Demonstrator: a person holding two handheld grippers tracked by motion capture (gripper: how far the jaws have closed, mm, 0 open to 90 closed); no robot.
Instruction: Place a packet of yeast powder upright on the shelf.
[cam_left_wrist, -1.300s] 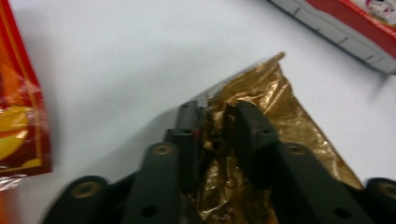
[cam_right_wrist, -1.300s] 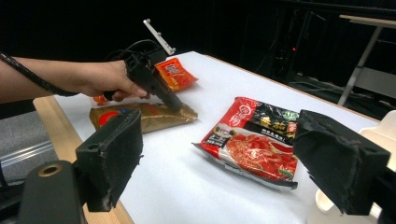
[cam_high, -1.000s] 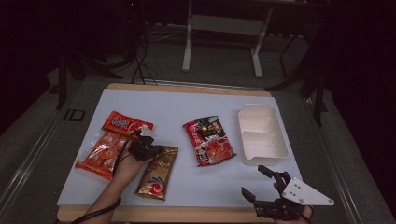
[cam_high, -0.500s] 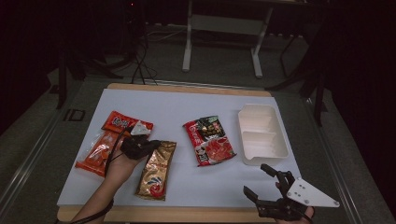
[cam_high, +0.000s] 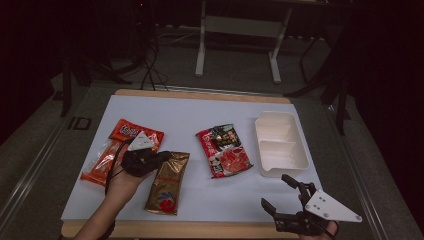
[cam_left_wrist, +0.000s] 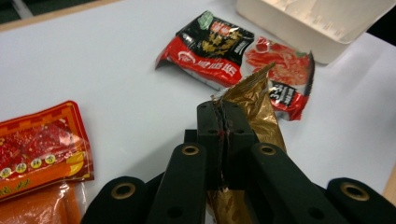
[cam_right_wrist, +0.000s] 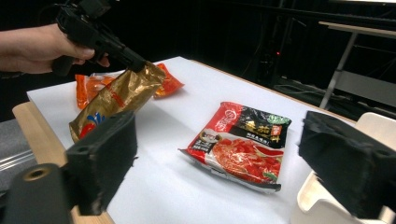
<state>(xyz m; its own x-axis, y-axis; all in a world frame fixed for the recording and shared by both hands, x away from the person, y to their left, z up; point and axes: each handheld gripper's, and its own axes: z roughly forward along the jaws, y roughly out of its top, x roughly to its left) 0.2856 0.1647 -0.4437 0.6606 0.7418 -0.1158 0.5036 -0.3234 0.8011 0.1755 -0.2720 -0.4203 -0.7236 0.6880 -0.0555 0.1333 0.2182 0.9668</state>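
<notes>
Left gripper fingers clamped on the gold packet top edge, that end lifted, bottom end on the surface beside the orange packet. Right gripper fingers spread, grasping nothing, near the tray.

Dark room, grey floor, white-topped wooden table, metal stand legs behind (cables trailing beside)

Gold packet's lower part — hidden behind the left tongs
</notes>
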